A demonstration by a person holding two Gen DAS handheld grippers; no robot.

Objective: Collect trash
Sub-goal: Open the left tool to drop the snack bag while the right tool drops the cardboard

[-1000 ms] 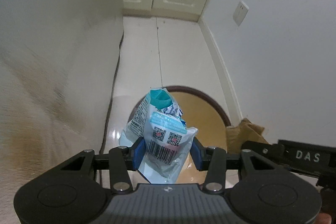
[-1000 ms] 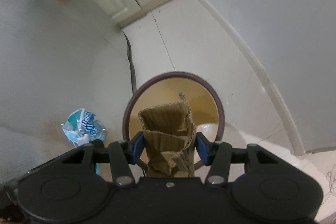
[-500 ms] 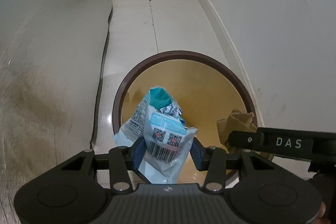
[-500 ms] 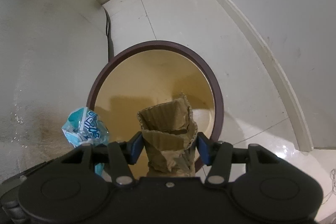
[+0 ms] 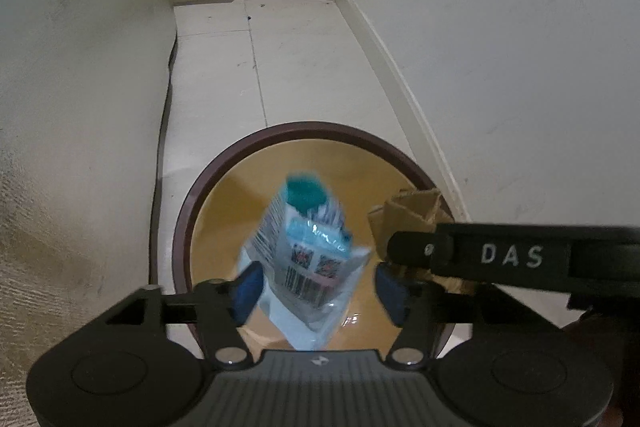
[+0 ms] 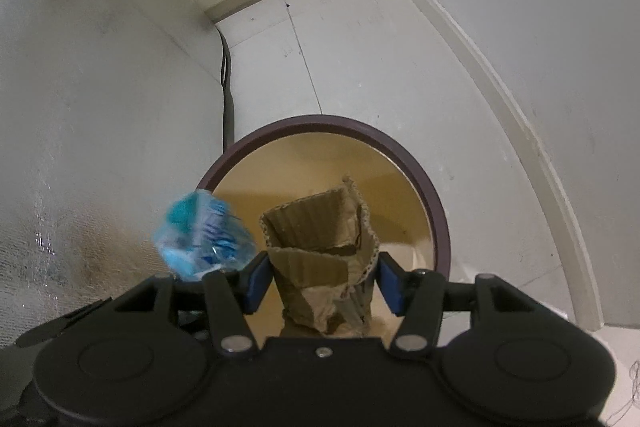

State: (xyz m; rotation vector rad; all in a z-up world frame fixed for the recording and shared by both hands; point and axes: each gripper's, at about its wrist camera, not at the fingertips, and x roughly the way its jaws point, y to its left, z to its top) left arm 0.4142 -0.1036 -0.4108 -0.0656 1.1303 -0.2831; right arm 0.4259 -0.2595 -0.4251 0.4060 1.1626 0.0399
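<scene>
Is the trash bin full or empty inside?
Nearly empty. The trash bin shows bare yellow inner walls and floor; the blue wrapper and the cardboard piece are still above its opening.

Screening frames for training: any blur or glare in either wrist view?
Left wrist: wrapper motion-blurred over the bin, rest sharp; small glare spot low inside bin. Right wrist: wrapper smeared, cardboard crisp. Both: fisheye bends the walls.

blurred wrapper [image 5: 308, 251], cardboard [image 6: 324, 259] base hidden behind gripper body

Walls [image 5: 520, 87] flank the bin [image 5: 304, 130] closely; floor [image 5: 288, 67] beyond lies open.
</scene>
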